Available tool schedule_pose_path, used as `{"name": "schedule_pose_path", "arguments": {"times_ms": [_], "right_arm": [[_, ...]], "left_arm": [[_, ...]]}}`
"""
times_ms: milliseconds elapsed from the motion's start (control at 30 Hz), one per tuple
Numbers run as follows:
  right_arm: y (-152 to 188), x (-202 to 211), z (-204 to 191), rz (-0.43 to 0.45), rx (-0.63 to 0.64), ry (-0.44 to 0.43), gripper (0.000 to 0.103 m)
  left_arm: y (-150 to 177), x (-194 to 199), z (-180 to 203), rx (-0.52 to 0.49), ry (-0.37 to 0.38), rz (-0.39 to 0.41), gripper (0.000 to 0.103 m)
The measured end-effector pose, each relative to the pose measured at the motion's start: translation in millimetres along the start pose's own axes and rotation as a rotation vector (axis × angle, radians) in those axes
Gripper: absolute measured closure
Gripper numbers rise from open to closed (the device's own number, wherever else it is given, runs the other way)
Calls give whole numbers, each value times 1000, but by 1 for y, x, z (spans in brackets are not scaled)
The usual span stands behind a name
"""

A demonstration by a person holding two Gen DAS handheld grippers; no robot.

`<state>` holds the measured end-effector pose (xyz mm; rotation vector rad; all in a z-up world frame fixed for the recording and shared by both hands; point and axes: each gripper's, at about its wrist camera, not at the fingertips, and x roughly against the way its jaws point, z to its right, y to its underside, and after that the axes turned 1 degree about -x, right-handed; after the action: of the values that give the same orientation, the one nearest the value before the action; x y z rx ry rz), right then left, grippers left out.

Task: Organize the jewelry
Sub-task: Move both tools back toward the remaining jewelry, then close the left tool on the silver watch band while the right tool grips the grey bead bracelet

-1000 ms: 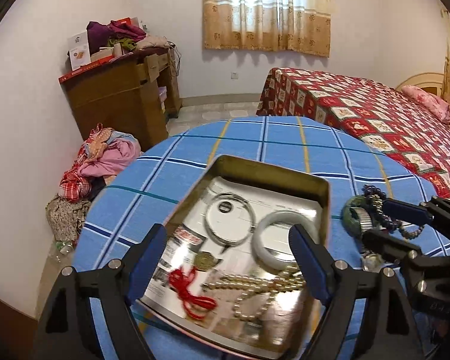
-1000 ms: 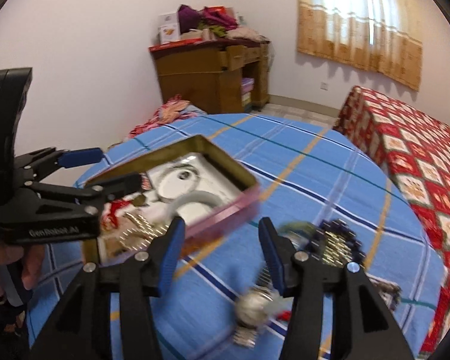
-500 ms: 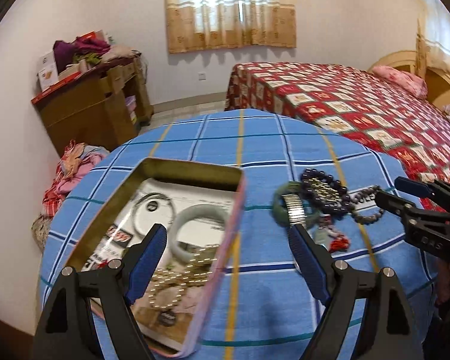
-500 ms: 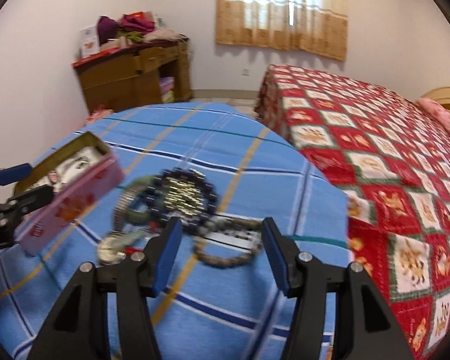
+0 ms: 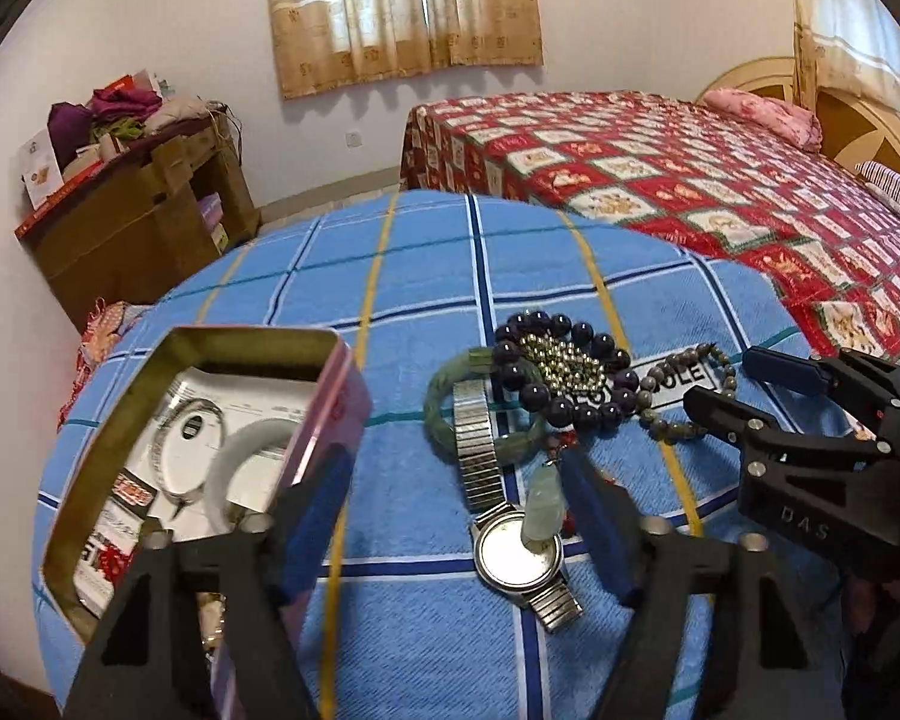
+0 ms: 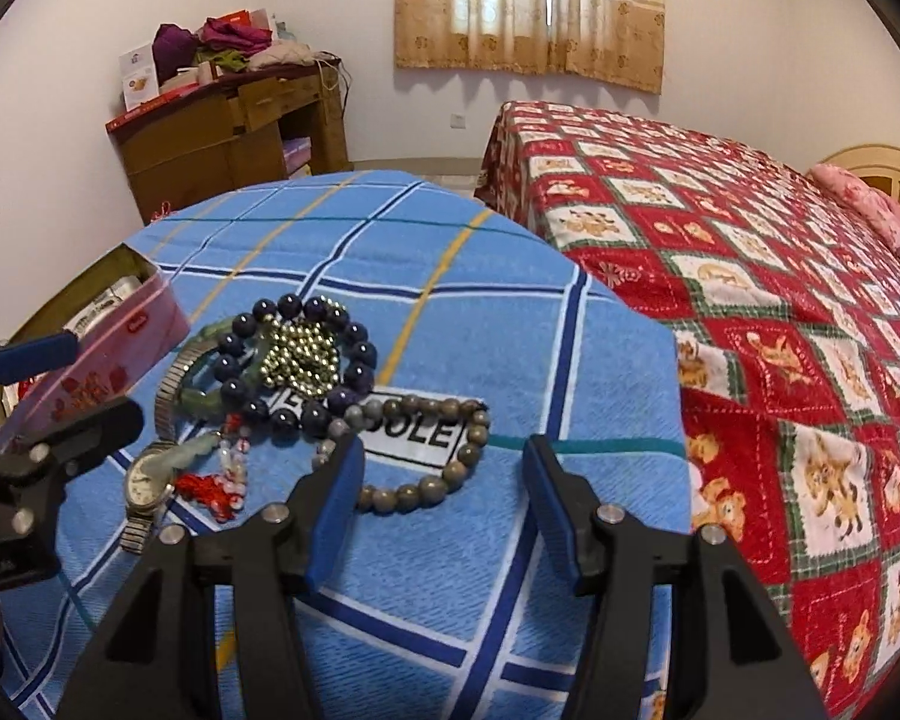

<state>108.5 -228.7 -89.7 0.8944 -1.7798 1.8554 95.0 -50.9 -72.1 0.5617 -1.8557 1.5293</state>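
Note:
An open tin box [image 5: 168, 396] with a pink side [image 6: 120, 360] holds a white bangle [image 5: 240, 468] and a thin metal bangle [image 5: 177, 450]. Right of it on the blue checked cloth lies a pile: a silver watch [image 5: 516, 546], a green bangle [image 5: 444, 414], a dark bead bracelet [image 5: 570, 372] around small gold beads [image 6: 303, 360], a grey bead bracelet [image 6: 426, 468], a pale jade pendant [image 5: 543, 501] and red cord [image 6: 207, 489]. My left gripper [image 5: 456, 522] is open and empty, just before the watch. My right gripper [image 6: 444, 498] is open and empty, over the grey bracelet.
The round table's cloth [image 6: 510, 312] drops off at the right, toward a bed with a red patterned cover [image 6: 780, 276]. A wooden desk piled with clothes [image 6: 228, 114] stands by the far wall. Clothes lie on the floor [image 5: 99, 330] to the left.
Both grippers have swung right, away from the tin box and over the jewelry pile. The watch and bracelets now sit in front of the fingers. Both stay open.

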Motion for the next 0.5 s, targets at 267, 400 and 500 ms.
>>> {"name": "schedule_pose_path", "arguments": {"times_ms": [267, 400, 500], "right_arm": [[0, 0, -3, -4, 7, 6, 45], [1, 0, -3, -7, 10, 7, 45], [1, 0, -4, -8, 16, 12, 45]], "left_arm": [[4, -19, 0, 25, 28, -50, 53], [2, -29, -3, 41, 57, -81, 59], [2, -35, -8, 69, 85, -104, 75]]}}
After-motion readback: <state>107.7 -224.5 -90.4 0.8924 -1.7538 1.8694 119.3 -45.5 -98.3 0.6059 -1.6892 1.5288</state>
